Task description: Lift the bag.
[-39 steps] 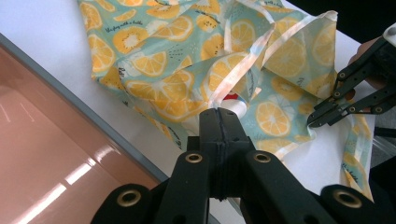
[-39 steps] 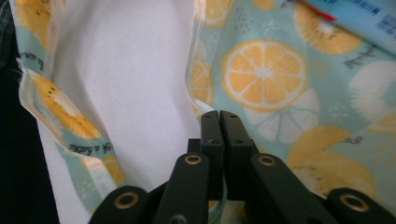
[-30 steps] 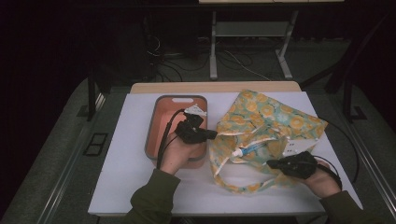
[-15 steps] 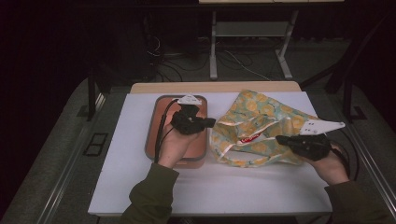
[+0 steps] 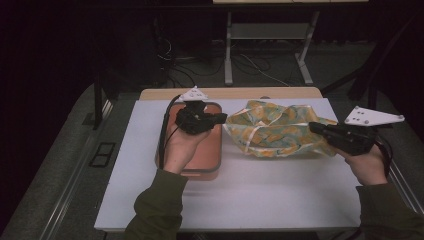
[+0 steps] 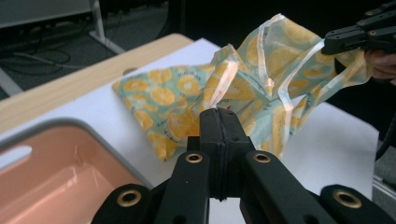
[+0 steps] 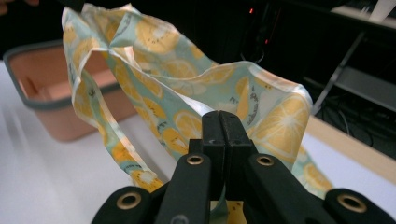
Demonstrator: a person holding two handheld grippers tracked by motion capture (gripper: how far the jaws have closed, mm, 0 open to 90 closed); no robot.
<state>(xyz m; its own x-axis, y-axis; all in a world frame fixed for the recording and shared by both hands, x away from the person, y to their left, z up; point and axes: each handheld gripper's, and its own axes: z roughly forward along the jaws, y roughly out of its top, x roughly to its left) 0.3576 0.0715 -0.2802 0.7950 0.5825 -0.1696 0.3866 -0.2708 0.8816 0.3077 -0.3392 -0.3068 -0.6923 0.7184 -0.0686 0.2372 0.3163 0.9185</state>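
High view: the lemon-print bag [image 5: 277, 131] is stretched between both clamped grippers, left [image 5: 220, 118] and right [image 5: 316, 128] (tension should be kept even).

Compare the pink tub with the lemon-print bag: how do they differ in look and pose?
The pink tub is stiff, plain and sits flat on the table; the lemon-print bag is soft, patterned and crumpled. The tub rests free, whereas the bag is pinched between the left gripper and right gripper. Both are containers.

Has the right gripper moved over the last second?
Yes. The right gripper moved up and right, from the white table's front area toward its right edge.
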